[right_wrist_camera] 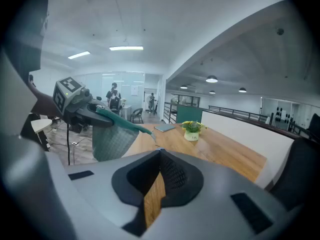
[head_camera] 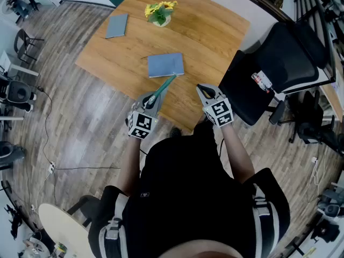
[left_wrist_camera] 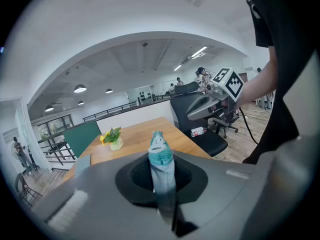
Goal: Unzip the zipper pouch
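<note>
The zipper pouch (head_camera: 163, 91) has a teal zipper band and a grey-green mesh body (right_wrist_camera: 111, 143). It is held up in the air over the near edge of the wooden table (head_camera: 215, 36). My left gripper (head_camera: 153, 101) is shut on one end of the band, which sticks up between its jaws as a teal strip (left_wrist_camera: 161, 160). In the right gripper view the band runs out from the left gripper (right_wrist_camera: 84, 109) to a free tip (right_wrist_camera: 145, 131), and the mesh hangs below it. My right gripper (head_camera: 203, 89) is shut and empty, a short way to the right of the pouch.
On the table lie a blue flat case (head_camera: 165, 65) near the middle and a second one (head_camera: 116, 26) at the far left, with a pot of yellow flowers (head_camera: 160, 13) at the back. A black office chair (head_camera: 285, 63) stands at the table's right.
</note>
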A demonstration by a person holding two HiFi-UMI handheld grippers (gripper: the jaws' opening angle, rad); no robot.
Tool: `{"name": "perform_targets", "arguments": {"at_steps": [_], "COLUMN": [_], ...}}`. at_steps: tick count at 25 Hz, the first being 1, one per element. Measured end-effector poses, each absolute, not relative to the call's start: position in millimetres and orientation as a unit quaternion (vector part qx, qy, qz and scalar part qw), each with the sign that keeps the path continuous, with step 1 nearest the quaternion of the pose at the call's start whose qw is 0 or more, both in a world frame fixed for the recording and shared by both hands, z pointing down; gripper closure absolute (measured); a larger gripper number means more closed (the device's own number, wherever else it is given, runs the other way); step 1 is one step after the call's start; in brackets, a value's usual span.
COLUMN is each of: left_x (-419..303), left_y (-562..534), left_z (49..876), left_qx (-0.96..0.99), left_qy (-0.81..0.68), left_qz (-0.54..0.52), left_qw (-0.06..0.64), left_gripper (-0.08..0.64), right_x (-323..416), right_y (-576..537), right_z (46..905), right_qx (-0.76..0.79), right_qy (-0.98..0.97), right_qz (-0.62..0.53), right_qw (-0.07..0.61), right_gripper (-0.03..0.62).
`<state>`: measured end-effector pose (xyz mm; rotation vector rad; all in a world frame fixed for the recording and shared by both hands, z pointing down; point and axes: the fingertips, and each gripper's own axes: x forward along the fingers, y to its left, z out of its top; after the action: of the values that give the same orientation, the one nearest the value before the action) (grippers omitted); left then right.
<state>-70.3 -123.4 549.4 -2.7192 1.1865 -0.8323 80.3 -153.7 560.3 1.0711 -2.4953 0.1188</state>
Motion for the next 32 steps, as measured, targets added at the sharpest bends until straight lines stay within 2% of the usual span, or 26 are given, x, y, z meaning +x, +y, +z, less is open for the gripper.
{"name": "perform_targets", "arguments": {"at_steps": [32], "left_x": [-61.1], "left_y": [-112.9], "left_z": [551.0], "left_qx": [-0.879], "left_qy": [0.384], "left_qz": [-0.28], "left_qw": [0.041], "left_gripper": [0.557], "right_x": [67.8], "right_y": [-137.5], "right_z": [561.6], "right_qx": [0.372], "right_qy": [-0.905], "right_qz": [0.058], "right_qw": [0.198], "right_gripper": [0.589]}}
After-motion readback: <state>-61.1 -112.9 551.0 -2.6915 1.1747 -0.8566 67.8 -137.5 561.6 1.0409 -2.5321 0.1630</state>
